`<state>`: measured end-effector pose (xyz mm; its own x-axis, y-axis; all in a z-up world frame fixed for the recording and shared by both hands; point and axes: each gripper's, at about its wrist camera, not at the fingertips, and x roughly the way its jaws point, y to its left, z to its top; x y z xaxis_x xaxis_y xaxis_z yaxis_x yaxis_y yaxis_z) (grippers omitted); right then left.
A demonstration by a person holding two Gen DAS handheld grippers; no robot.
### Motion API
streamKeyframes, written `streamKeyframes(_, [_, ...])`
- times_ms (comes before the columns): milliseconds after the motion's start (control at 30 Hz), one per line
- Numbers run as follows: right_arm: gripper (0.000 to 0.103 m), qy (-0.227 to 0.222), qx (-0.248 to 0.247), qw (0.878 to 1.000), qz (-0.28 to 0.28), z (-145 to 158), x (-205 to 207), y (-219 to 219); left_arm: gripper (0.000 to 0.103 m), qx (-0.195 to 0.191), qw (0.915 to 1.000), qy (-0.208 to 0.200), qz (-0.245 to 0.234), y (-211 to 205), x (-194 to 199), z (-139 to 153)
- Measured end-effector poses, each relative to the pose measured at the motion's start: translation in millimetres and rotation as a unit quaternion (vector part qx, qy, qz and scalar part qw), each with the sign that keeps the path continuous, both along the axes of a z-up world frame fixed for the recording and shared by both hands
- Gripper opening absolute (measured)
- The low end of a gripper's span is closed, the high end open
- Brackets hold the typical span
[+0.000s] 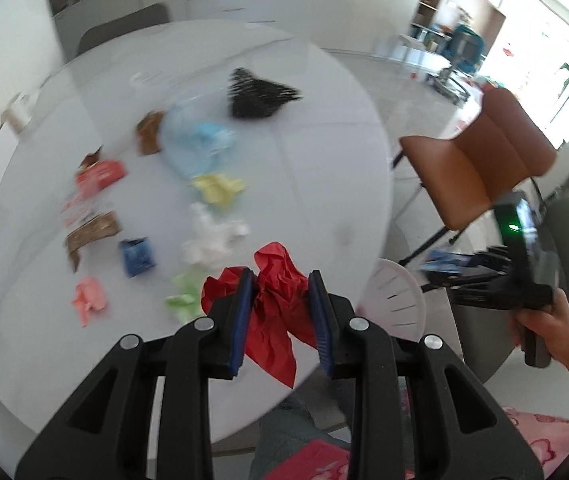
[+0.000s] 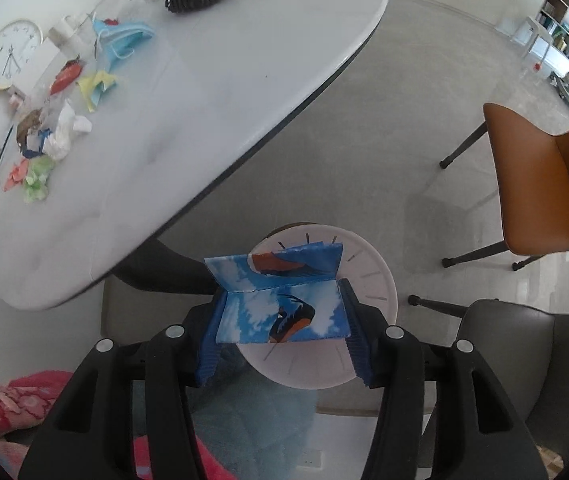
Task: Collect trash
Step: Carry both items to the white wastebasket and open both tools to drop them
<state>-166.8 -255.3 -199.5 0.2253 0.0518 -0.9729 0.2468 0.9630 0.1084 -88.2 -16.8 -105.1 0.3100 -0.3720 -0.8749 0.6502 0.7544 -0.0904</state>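
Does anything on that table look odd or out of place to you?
Yes: crumpled scraps litter the white table: a blue face mask, yellow paper, white tissue and green paper. A wall clock rests at the table's far edge, an unusual spot.

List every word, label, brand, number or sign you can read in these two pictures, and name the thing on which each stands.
None can be read.
Wall clock: numerals around the dial, too small to read.
Blue carton between the right gripper's fingers: only a picture shows, no words.
Red packet on the table: print blurred.
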Motion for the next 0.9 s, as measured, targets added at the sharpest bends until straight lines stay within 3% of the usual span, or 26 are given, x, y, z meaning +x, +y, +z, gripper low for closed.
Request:
streamKeyframes(100, [0.084, -0.005, -0.011, 1.0, 0.021, 4, 0, -8, 0.028, -0.004, 0.9999, 0.01, -0.012, -25, -16, -3])
streamKeyframes(500, [0.097, -0.047, -0.046, 0.992, 0.109, 61, 4, -101, 0.029, 0.004, 0.9974, 0.072, -0.005, -138, -77, -50])
streamKeyframes(567, [0.097, -0.056, -0.048, 0.99, 0.123, 69, 7, -109, 0.034, 0.001, 0.9957, 0.092, -0.004, -151, -85, -58])
streamKeyframes(633, [0.097, -0.07, -0.05, 0.987, 0.136, 78, 12, -116, 0.053, -0.002, 0.994, 0.109, 0.003, -161, -93, -65])
streamKeyframes(733, [0.097, -0.085, -0.046, 0.984, 0.148, 87, 18, -119, 0.067, 0.009, 0.9946, 0.101, 0.025, -170, -101, -69])
streamKeyframes(900, [0.097, -0.104, -0.033, 0.98, 0.167, 100, 28, -114, 0.07, 0.013, 0.9926, 0.092, 0.079, -165, -95, -62])
